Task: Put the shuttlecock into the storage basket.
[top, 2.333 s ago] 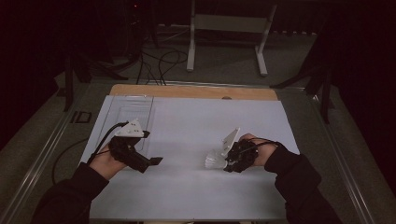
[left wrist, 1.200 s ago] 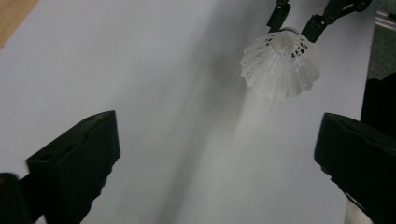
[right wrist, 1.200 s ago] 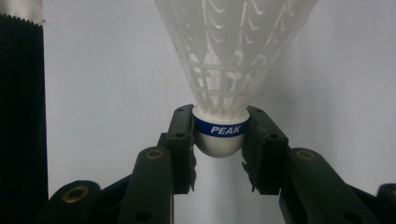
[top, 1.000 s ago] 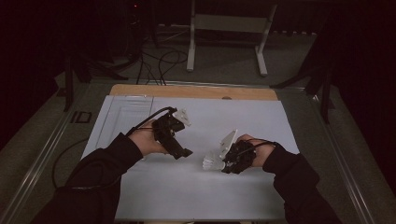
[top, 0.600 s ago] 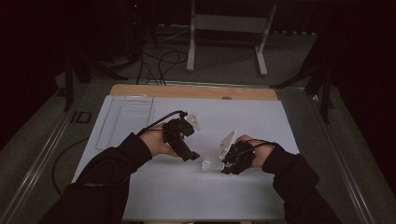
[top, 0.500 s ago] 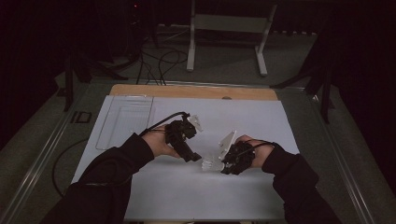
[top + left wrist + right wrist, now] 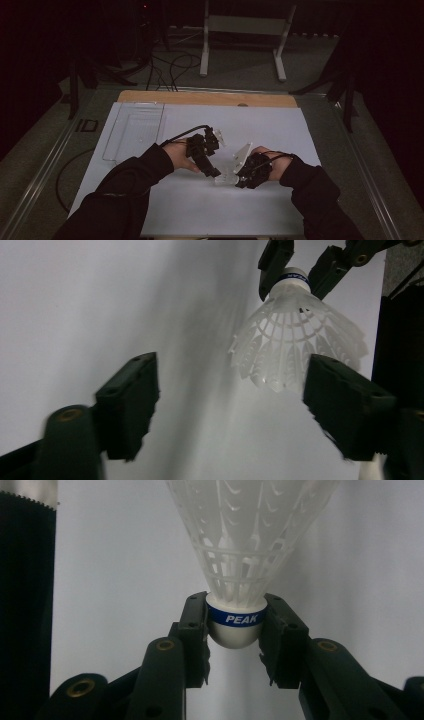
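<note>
The right hand-held gripper (image 7: 234,630) is clamped on the rounded white cork of a plastic shuttlecock (image 7: 235,555), its two black jaws pressed against the blue band that reads PEAK, and it holds the shuttlecock low over the middle of the desk (image 7: 260,125). The skirt fans away from that gripper toward the left one. The left hand-held gripper (image 7: 250,390) stands with its jaws wide apart. In its own view the shuttlecock (image 7: 295,340) sits ahead of them and toward the right jaw, with the open end of the skirt just reaching the gap.

By my reading, the pick-up is done and a pass from one gripper to the other is about to happen. The left jaws have nothing between them yet, so closing on the skirt and letting go at the cork are left to do.

From the high view the shuttlecock (image 7: 226,176) is a pale smudge between the two grippers, too small and dim to read. A clear tray (image 7: 134,131) lies at the desk's far left; I cannot tell what, if anything, is in it.
</note>
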`<state>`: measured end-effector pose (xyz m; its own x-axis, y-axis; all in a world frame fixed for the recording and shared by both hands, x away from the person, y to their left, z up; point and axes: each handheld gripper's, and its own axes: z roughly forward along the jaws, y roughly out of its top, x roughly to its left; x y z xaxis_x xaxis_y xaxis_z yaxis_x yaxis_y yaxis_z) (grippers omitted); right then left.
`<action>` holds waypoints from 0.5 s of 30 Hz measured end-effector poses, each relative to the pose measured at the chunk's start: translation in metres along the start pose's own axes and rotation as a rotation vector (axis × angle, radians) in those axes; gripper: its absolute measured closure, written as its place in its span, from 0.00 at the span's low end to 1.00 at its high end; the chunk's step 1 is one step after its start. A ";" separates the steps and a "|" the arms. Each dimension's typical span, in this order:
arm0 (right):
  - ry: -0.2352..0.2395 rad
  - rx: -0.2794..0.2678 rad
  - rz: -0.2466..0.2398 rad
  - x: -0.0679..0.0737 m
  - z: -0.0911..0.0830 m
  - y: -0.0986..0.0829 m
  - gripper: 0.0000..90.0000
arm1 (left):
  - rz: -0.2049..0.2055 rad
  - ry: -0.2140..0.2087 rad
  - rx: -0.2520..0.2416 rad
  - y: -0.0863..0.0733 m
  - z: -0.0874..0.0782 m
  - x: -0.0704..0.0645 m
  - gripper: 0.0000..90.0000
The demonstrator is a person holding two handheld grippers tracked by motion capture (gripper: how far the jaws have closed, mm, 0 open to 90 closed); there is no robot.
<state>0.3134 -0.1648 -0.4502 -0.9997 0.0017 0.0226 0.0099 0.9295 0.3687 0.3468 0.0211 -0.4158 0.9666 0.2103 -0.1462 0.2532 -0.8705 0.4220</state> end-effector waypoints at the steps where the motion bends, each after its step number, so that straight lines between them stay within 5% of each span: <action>1: -0.001 0.000 -0.003 0.000 0.000 0.000 0.74 | 0.005 -0.019 -0.005 0.000 0.003 0.000 0.28; 15: -0.006 -0.007 -0.025 0.002 -0.002 0.000 0.74 | 0.032 -0.101 -0.009 0.006 0.022 0.003 0.57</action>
<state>0.3109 -0.1650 -0.4486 -0.9998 -0.0193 0.0079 -0.0149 0.9266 0.3758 0.3501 0.0072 -0.4332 0.9656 0.1365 -0.2215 0.2233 -0.8718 0.4360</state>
